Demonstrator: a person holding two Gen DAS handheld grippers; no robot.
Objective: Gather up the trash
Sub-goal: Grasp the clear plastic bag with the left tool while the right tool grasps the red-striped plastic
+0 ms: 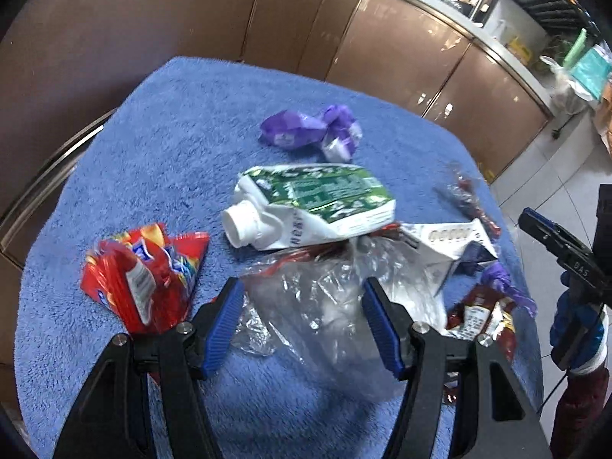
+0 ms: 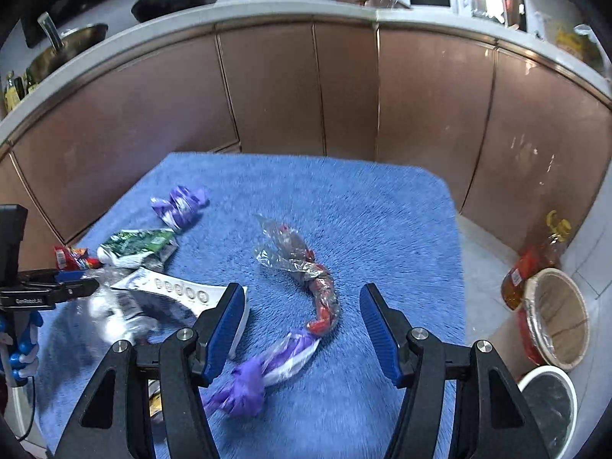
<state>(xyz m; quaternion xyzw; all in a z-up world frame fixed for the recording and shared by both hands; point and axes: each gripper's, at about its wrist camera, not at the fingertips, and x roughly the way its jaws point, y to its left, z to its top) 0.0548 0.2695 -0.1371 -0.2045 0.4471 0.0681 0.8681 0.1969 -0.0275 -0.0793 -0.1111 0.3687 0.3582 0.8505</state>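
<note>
Clear plastic bag (image 1: 317,306) lies between left claw (image 1: 304,325) pads.

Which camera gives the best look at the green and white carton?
The left wrist view: the green and white carton lies near the middle, with its white spout and printed side plain to see. In the right wrist view it is small, at the left, and partly hidden by other trash.
</note>
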